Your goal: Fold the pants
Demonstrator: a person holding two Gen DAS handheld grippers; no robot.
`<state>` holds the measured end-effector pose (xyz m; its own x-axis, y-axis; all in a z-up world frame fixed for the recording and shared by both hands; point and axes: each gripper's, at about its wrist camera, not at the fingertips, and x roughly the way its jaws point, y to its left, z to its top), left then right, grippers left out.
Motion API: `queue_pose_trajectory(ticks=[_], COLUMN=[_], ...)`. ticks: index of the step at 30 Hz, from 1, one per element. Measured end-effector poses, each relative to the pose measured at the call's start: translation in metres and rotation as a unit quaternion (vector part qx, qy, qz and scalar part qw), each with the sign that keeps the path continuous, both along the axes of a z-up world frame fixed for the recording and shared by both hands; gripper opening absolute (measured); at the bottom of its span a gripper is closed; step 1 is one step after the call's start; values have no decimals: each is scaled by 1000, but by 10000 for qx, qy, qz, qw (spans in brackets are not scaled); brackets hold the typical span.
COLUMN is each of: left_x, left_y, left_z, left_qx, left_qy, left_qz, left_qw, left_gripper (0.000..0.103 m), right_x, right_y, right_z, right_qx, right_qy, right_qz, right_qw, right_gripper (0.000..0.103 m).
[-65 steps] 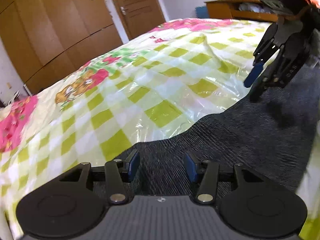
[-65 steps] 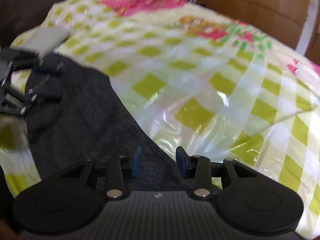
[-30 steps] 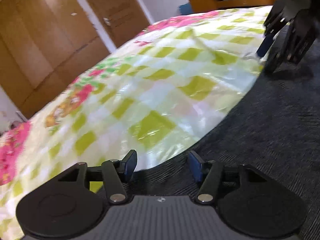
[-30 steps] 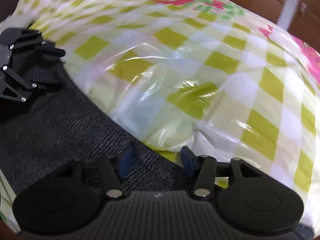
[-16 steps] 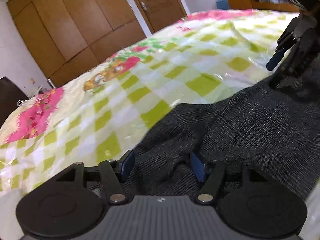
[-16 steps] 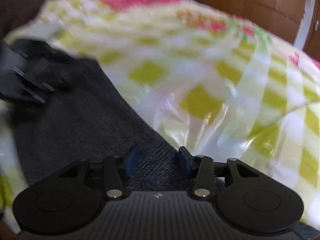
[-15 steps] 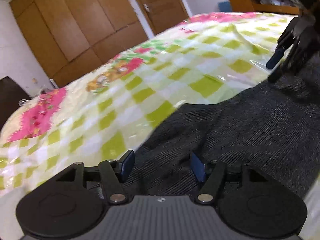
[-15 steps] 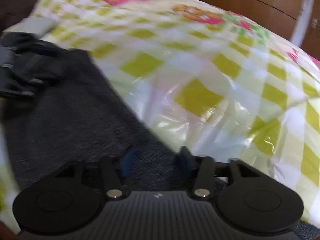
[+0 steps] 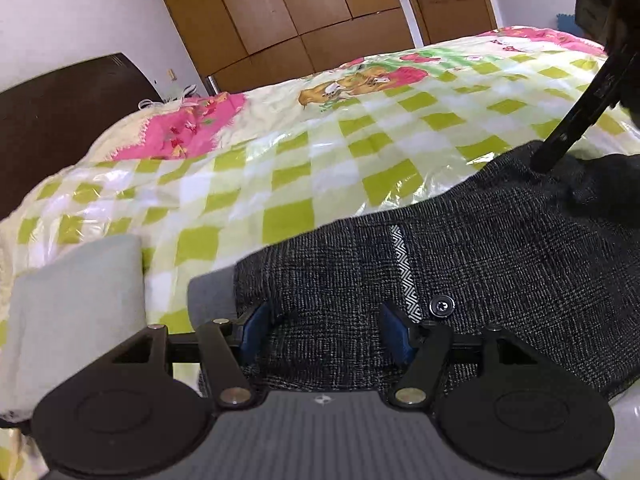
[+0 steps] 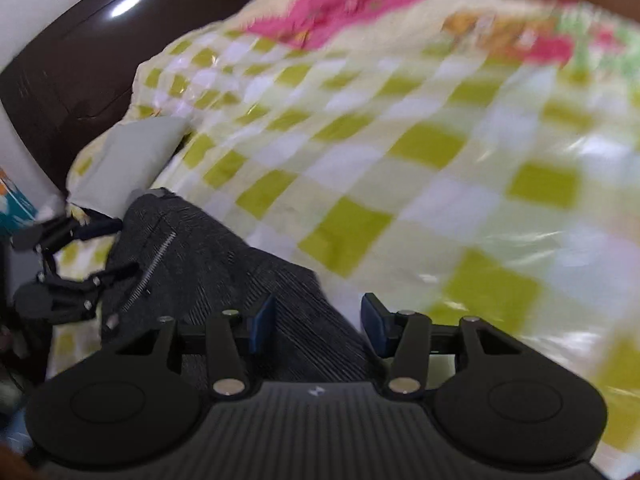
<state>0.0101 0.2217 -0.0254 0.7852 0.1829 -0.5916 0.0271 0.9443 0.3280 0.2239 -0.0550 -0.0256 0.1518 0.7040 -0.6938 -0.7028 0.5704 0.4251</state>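
Note:
Dark grey checked pants (image 9: 500, 248) lie flat along the near edge of the bed. Their waist end, with a black button (image 9: 440, 306) and a zigzag trim (image 9: 404, 264), sits right at my left gripper (image 9: 325, 332). That gripper is open, its blue pads wide apart over the cloth. Further along the pants (image 10: 224, 264), my right gripper (image 10: 319, 326) has its jaws closing with cloth between them, and the pads are not pinching. One right finger (image 9: 580, 112) touches the pants at the far right. The left gripper (image 10: 128, 246) shows at the waist end.
The bed has a glossy yellow-green checked cover (image 9: 280, 168). A pale grey cushion (image 9: 80, 300) lies just left of the waist, also seen as the cushion (image 10: 136, 156). A dark headboard (image 9: 60, 112) stands at the left and wooden wardrobes (image 9: 300, 12) behind.
Both grippers slid left along the pants. The left one now sits at the waist with the button, and the grey cushion and headboard have come into view.

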Motion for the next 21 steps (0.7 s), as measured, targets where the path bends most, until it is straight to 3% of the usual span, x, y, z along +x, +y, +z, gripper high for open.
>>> queue_pose_trajectory(ticks=[6,10,16,21], left_x=[7,6,7,8], left_y=[2,3,2,1], left_z=[-3,-3,-4,-5], left_qx=[-49,-16,38,81], left_qy=[-3,12,38,56], left_qz=[-74,-113,-138,-149], left_qw=[10000,9999,9999,9998], left_gripper=[74,74,74,74], right_x=[-36,-62,-75,-76], right_y=[-9,-8,-10,0], right_z=[30,46,49,41], right_qx=[-36,-353,-626,-631], right_qy=[20,-293,-164,-415], right_qz=[488,759,1007,1251], right_qw=[9988,9961,9928,9893], right_gripper=[50,50,50,49])
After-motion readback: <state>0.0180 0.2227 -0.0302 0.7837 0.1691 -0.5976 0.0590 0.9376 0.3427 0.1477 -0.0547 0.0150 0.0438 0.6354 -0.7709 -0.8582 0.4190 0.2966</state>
